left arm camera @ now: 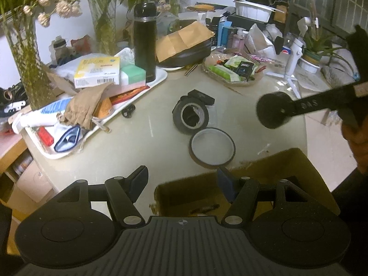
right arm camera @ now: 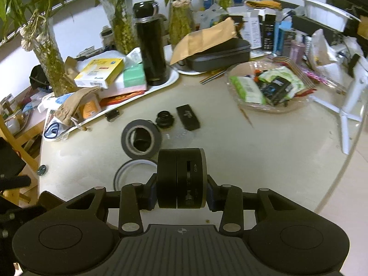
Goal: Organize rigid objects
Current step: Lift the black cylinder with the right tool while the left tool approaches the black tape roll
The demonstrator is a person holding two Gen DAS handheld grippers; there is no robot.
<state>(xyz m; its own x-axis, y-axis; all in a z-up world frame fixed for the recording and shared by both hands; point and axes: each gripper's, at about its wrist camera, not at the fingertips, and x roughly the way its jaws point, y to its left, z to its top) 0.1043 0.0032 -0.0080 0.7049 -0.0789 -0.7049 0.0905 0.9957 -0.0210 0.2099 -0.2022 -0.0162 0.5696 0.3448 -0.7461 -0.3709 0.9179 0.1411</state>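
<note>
My right gripper is shut on a black round puck-like device, held upright above the table. In the left wrist view that same puck hangs at the right, with a hand behind it. My left gripper is open and holds nothing; it hovers over the edge of an open cardboard box at the table's front. On the table lie a black tape roll, a thin brown tape ring, a small black rectangular case and a small black round part.
A white tray at the left carries a black flask, boxes and a brown pouch. A clear dish of packets sits at the right beside a white tripod. Vases with plants line the back. A small black clip lies by the tray.
</note>
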